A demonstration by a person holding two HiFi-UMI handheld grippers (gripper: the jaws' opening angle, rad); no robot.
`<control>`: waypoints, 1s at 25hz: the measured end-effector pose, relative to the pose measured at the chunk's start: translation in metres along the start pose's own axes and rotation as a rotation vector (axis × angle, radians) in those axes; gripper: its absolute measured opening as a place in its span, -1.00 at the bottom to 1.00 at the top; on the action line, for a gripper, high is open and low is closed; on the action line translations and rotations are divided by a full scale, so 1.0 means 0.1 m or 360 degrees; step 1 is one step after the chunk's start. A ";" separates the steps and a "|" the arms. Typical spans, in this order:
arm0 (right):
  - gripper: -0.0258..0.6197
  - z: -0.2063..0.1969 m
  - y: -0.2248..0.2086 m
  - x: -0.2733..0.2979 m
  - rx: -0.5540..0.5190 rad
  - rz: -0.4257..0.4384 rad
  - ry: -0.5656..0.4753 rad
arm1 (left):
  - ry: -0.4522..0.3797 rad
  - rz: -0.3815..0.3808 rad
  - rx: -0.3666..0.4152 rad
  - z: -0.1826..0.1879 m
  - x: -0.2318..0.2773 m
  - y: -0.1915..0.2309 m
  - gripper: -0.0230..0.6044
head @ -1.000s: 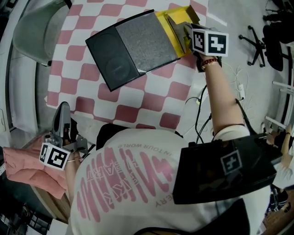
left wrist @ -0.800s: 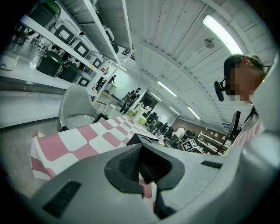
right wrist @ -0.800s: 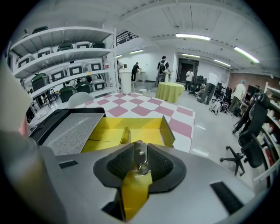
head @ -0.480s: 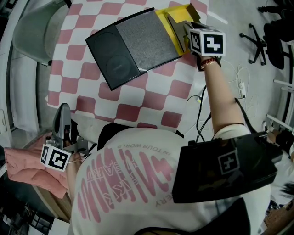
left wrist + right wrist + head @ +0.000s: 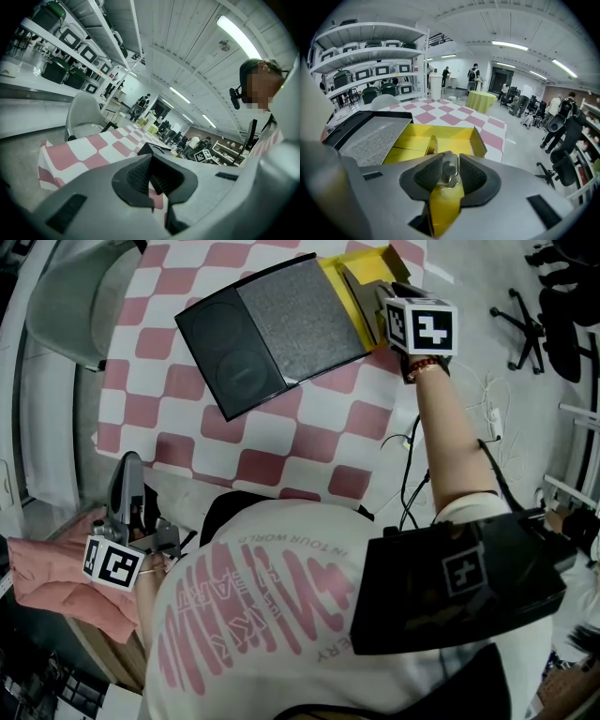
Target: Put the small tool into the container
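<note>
Spotter: Tool, where?
Checker: Between the pads of the right gripper. Small, shiny metal, upright, pressed from both sides. Gripped, then, and not yet lying in anything.
Spotter: And the box?
Checker: Yellow box, open, just ahead of those jaws and below them. Upright yellow partition inside. Yellow flap directly under the tool. Nearest compartment: cannot tell.
Spotter: Same from the head view?
Checker: Same. Gripper at the far right corner of the table, tips over the box. Tool too small to make out there. Left of the box and hard against it, a black case with a grey mat, flat and askew on the checked cloth.
Spotter: State of the left gripper?
Checker: Closed, pad against pad, nothing between. Held low at the person's left side, off the table, above a pink cloth. Well apart from box and tool.
Spotter: Anything else near?
Checker: Grey chair by the far left corner of the checked cloth.
</note>
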State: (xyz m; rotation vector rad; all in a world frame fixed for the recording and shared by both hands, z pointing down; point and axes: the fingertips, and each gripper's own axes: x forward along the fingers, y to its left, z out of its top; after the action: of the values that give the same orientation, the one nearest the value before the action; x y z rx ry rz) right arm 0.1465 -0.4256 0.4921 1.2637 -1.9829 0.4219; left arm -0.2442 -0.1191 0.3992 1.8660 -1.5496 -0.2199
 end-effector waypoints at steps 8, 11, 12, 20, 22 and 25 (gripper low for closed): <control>-0.45 0.02 -0.05 -0.01 -0.0048 -0.0030 0.0000 | -0.0013 0.0007 0.0004 -0.01 -0.05 -0.02 -0.90; -0.45 0.03 -0.05 0.00 -0.0059 -0.0029 -0.0003 | -0.0020 -0.0004 0.0015 0.02 -0.03 -0.03 -0.90; -0.44 0.03 -0.05 0.00 -0.0057 -0.0027 -0.0005 | -0.0021 -0.0006 0.0018 0.02 -0.02 -0.04 -0.90; -0.44 0.03 -0.08 -0.04 0.0075 0.0014 -0.0035 | -0.0029 0.0002 0.0044 0.07 -0.03 -0.08 -0.90; -0.44 0.03 -0.09 -0.07 0.0120 0.0022 -0.0047 | -0.0027 -0.0008 0.0044 0.08 -0.02 -0.09 -0.90; -0.44 0.04 -0.11 -0.14 0.0204 0.0032 -0.0085 | -0.0033 -0.0048 0.0056 0.11 0.01 -0.14 -0.90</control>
State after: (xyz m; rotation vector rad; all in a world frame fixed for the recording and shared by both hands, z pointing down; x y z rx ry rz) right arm 0.1576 -0.4240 0.4780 1.3476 -2.0421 0.5376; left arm -0.2385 -0.1240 0.3826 1.9208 -1.5495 -0.2276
